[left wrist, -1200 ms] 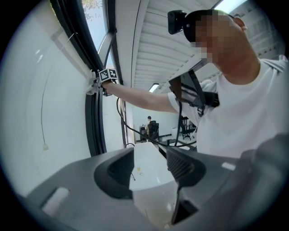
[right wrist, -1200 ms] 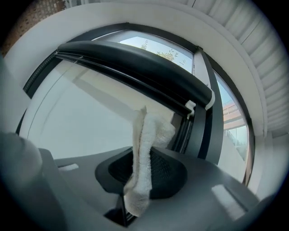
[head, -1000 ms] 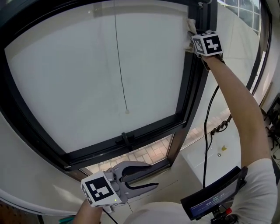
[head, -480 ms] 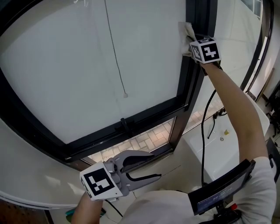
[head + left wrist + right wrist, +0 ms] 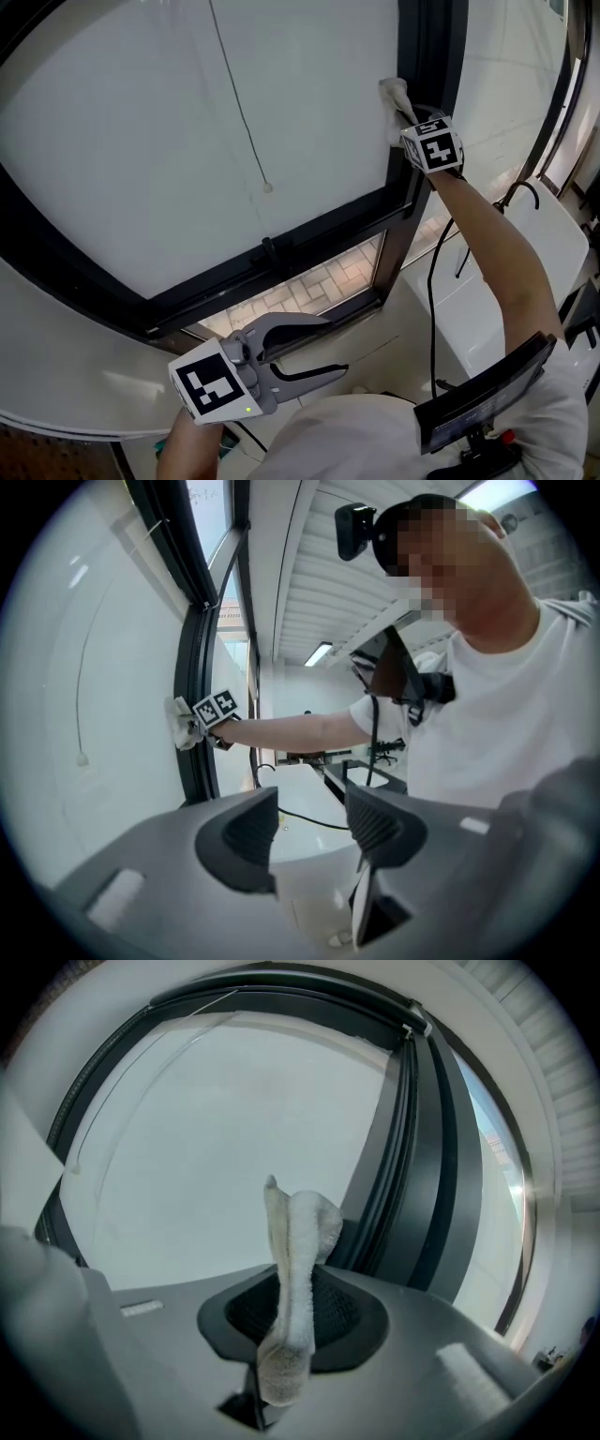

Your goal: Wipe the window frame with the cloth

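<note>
A black window frame [image 5: 412, 56] runs up the right side of a frosted pane [image 5: 234, 112]. My right gripper [image 5: 405, 117] is shut on a pale cloth [image 5: 395, 94] and holds it against the frame's inner edge. In the right gripper view the cloth [image 5: 295, 1269] stands pinched between the jaws, with the frame's upright [image 5: 412, 1194] just beyond it. My left gripper [image 5: 323, 361] hangs low in front of the sill, open and empty. The left gripper view shows its jaws apart [image 5: 314, 832], with the cloth [image 5: 183, 726] and frame [image 5: 197, 705] far off.
A thin blind cord [image 5: 239, 112] hangs down the pane. The lower frame rail [image 5: 281, 262] carries a latch [image 5: 270, 251]. A brick ledge [image 5: 300, 295] shows below. A white counter [image 5: 487, 281] with a black cable [image 5: 436, 281] lies at the right. A screen [image 5: 483, 398] hangs at my waist.
My right gripper has slid down the frame's upright with the cloth. The left gripper has barely shifted.
</note>
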A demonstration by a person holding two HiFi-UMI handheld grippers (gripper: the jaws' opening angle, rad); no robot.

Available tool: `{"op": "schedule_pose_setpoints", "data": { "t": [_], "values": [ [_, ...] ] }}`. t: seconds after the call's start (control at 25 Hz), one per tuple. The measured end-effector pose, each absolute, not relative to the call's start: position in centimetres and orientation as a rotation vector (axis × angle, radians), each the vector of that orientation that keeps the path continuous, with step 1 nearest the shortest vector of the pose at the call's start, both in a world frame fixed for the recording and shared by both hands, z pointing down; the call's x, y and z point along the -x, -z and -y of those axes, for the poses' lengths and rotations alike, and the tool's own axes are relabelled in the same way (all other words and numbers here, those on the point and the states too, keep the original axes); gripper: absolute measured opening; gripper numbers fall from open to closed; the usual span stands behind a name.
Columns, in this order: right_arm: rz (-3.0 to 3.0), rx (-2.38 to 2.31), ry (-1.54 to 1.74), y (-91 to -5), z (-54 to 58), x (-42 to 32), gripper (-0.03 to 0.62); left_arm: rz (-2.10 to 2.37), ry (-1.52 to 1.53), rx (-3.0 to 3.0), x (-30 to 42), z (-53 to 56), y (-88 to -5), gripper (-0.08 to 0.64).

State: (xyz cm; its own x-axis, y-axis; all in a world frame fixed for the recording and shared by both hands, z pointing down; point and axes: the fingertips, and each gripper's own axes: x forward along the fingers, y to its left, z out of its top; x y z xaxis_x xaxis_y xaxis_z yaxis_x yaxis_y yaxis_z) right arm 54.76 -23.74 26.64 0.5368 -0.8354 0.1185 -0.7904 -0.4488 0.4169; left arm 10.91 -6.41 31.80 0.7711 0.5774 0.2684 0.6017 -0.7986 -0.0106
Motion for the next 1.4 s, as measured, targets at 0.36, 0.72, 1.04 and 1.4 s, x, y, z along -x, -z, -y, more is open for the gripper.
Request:
{"op": "schedule_pose_setpoints", "data": {
  "t": [0.36, 0.72, 1.04, 1.4],
  "values": [
    [1.325, -2.307, -0.048, -39.2, 24.0, -54.6, 0.071, 0.951, 0.414, 2.896, -11.3, 6.7, -32.5, 0.242],
    [1.322, -2.266, -0.180, -48.0, 23.7, -53.7, 0.071, 0.917, 0.444, 2.920, -11.4, 7.2, -33.1, 0.242],
    [1.358, -2.291, -0.187, -48.9, 24.0, -53.9, 0.072, 0.876, 0.443, 2.923, -11.2, 7.6, -32.8, 0.242],
    [1.531, -2.296, -0.088, -45.4, 18.9, -47.0, 0.072, 0.826, 0.421, 2.951, -8.9, 8.0, -33.1, 0.242]
  ]
}}
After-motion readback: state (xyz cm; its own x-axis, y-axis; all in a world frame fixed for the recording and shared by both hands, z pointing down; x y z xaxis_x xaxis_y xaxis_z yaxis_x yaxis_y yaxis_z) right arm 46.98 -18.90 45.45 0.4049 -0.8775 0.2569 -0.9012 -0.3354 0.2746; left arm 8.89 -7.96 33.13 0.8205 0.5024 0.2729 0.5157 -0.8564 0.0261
